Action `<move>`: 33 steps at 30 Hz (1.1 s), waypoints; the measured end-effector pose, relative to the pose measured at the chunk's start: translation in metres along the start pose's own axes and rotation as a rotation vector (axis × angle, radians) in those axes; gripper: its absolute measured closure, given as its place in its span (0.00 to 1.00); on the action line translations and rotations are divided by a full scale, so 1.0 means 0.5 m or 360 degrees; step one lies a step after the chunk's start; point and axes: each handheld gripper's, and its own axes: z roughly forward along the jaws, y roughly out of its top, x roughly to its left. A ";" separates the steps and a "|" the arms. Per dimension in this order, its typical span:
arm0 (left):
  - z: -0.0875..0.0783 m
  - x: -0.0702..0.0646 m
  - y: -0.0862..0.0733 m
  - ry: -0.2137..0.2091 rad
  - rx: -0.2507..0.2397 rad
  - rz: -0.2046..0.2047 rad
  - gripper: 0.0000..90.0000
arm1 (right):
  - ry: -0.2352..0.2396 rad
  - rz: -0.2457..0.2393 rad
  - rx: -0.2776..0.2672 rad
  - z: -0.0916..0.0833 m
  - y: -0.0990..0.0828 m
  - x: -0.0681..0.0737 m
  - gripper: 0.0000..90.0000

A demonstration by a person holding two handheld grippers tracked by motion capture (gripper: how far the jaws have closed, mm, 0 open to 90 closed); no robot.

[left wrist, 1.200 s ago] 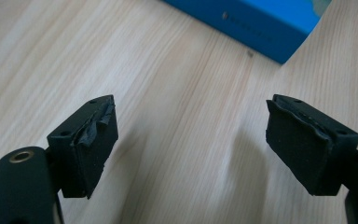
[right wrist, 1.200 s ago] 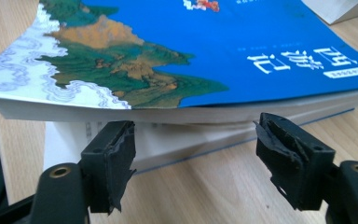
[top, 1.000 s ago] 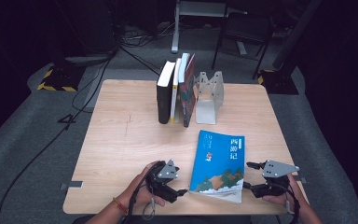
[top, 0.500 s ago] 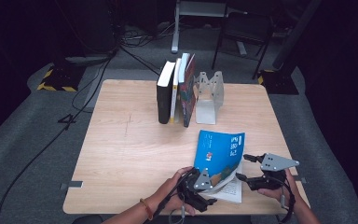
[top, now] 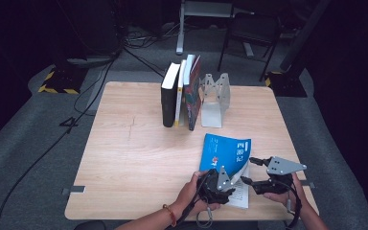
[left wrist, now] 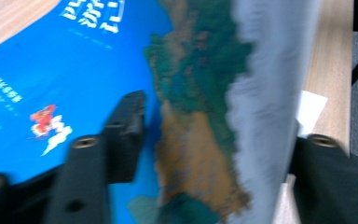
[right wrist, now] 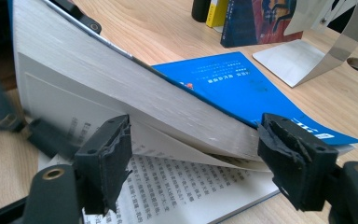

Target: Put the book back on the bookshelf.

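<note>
From the high view, a blue book (top: 226, 152) was seen lying near the table's (top: 139, 158) front edge, its near part lifted. The left gripper (top: 219, 188) was placed at its raised corner, the right gripper (top: 251, 172) at its right side. Behind, standing books (top: 181, 94) were set beside a metal bookend (top: 214, 98).

In the left gripper view, the jaws had just been closing astride the lifted cover and pages; contact could not be judged.

In the right gripper view, the jaws were held apart before the fanned pages, nothing being grasped.
</note>
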 end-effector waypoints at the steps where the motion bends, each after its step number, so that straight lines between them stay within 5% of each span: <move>1: 0.000 0.000 0.000 0.0000 0.0000 0.0000 0.57 | -0.0003 0.0009 -0.0002 -0.001 -0.001 0.000 0.30; 5: -0.016 -0.001 0.005 0.0008 -0.0015 0.0143 0.72 | -0.0002 0.0012 -0.0016 -0.003 -0.001 -0.002 0.33; 14: -0.056 0.043 -0.013 -0.0080 0.0050 0.0232 0.81 | 0.0124 -0.0060 0.0006 0.007 0.004 0.009 0.33; 19: -0.100 0.083 -0.042 -0.0121 0.0066 0.0202 0.81 | 0.0173 -0.0148 0.0061 0.043 0.011 0.022 0.33; 26: -0.153 0.124 -0.078 -0.0116 0.0049 0.0154 0.81 | 0.0198 -0.0170 0.0077 0.095 0.018 0.020 0.34; 28: -0.167 0.133 -0.086 -0.0104 0.0048 0.0155 0.80 | 0.0165 -0.0202 0.0104 0.111 0.019 0.022 0.35; 31: -0.182 0.146 -0.101 -0.0102 0.0036 0.0127 0.79 | 0.0114 -0.0220 0.0100 0.122 0.020 0.021 0.46; 33: -0.193 0.154 -0.111 -0.0094 -0.0003 0.0078 0.77 | 0.0159 -0.0194 0.0044 0.122 0.023 0.016 0.56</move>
